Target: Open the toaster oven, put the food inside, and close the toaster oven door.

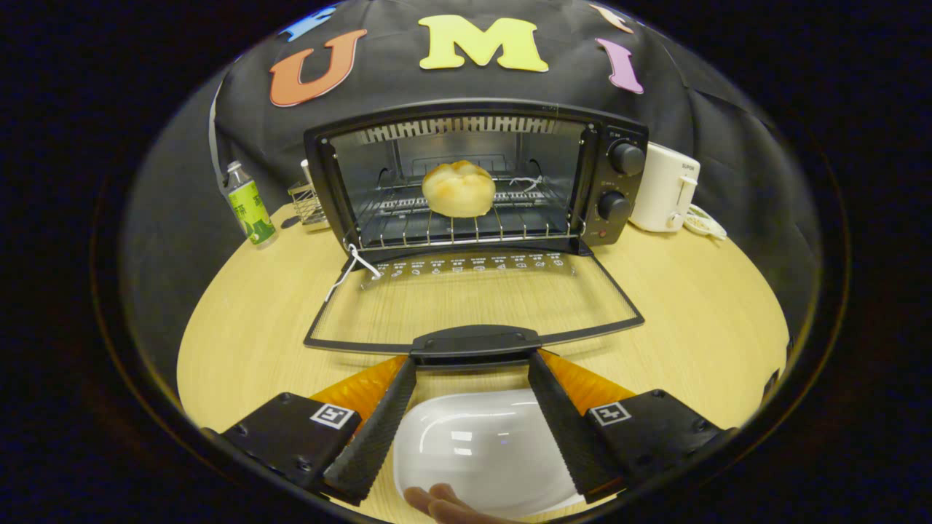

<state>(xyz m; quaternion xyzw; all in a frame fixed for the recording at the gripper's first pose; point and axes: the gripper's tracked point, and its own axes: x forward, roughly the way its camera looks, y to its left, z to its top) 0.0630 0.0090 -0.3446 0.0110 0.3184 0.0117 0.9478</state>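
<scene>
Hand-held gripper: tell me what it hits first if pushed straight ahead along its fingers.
Probably the door handle of the toaster oven, just beyond the open hand-held gripper. The fingertips flank it, though height is unclear. The bun sits farther on, on the rack.

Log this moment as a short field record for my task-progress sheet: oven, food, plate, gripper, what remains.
oven: toaster oven on the wooden table, door swung fully down and lying flat
food: bun sits on the wire rack inside
plate: white plate below the gripper, bare, fingers of a hand at its near rim
gripper: gripper open, jaws spread, just short of the door handle, holding nothing
remaining: close the door
</scene>
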